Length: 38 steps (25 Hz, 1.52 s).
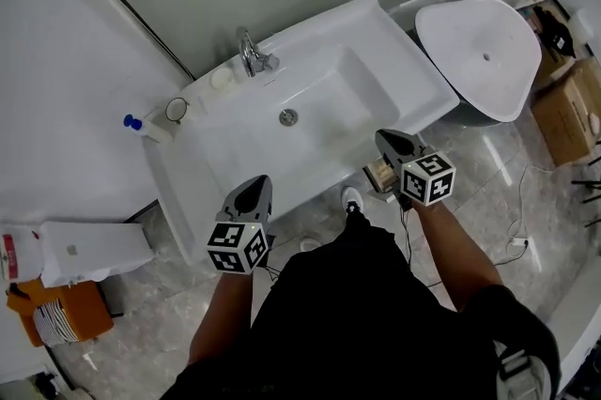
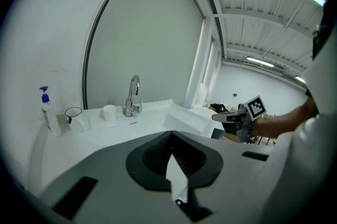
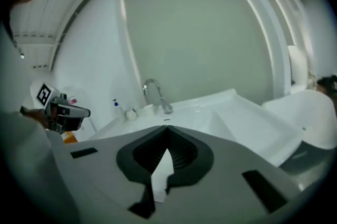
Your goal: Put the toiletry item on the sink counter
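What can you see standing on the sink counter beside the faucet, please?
A white cup, a mug and a blue-capped pump bottle stand there; what the cups hold cannot be made out.

Cannot read label on pump bottle (image 1: 146, 129); too small. Cannot tell contents of cup (image 1: 176, 110). Cut off by left edge: red-marked container (image 1: 7, 257). Cut off by right edge: box (image 1: 566, 112). Half hidden under right gripper (image 1: 392, 141): brown thing (image 1: 379, 174), kind unclear. Hidden behind torso (image 1: 357, 314): floor there, all but one shoe (image 1: 351, 198). In left gripper view, blocked by left gripper (image 2: 171, 136): front of sink (image 2: 181, 119). Soft blur across whole right gripper view.
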### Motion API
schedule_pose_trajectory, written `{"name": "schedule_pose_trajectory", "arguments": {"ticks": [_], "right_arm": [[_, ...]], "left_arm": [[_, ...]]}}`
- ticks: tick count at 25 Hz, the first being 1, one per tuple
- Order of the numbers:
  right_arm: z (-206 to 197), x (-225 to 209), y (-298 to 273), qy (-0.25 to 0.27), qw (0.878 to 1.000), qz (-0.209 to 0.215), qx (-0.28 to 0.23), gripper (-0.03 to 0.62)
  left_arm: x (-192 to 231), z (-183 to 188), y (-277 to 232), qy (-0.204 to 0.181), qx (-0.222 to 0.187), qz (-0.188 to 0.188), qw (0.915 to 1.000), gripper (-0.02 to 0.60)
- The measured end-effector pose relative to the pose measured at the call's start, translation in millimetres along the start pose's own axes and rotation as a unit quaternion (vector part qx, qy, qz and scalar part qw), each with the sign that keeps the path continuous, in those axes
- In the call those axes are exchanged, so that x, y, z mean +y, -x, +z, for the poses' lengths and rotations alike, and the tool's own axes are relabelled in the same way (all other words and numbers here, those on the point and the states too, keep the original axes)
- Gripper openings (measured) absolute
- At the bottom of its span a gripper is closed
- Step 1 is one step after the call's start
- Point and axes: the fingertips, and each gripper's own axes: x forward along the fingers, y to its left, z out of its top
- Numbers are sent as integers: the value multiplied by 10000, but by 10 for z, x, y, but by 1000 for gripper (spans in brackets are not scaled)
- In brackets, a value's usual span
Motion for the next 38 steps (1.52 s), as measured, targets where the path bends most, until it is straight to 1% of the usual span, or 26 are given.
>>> {"name": "schedule_pose_trajectory", "arguments": {"ticks": [2,6,9,11,13,15,18,22,24,28,32,38], "right_arm": [[93,335,-34,443,9987,266,9,3],[168,897,-70,883,9941,626,-15,3],[160,1265,-49,1355,9870,863,-23,3],[131,1443,-37,1636,9821,932,-14,3],[126,1549,-36,1764,9801,907,-27,4],[115,1615,-41,1792,9795,926,7,5],[87,1680,-47,1793,9777,1091,68,5],[96,1682,-75,1472,9814,1227,68,3],[111,1677,-82,1419,9813,1302,68,3],[145,1653,-89,1485,9773,1507,87,3],[140,1587,-30,1496,9726,1771,200,3],[169,1361,170,1580,9654,2066,187,3]], "left_arm": [[-11,6,104,6,-77,14,10000,-5],[-6,-31,298,23,-183,35,9998,-5],[-11,-115,406,8,-168,20,9999,-5],[-17,-183,454,3,-130,4,9999,-5],[-26,-222,488,11,-117,-9,9999,-5],[-36,-218,519,28,-149,-4,9999,-5],[-61,-179,560,17,-234,35,9997,-5],[-113,-164,608,34,-300,115,9995,-5],[-165,-181,621,42,-296,160,9994,-5],[-283,-214,581,62,-270,261,9993,-5],[-422,-203,511,224,-356,448,9981,-5],[-696,-134,321,335,-429,654,9964,-5]]}}
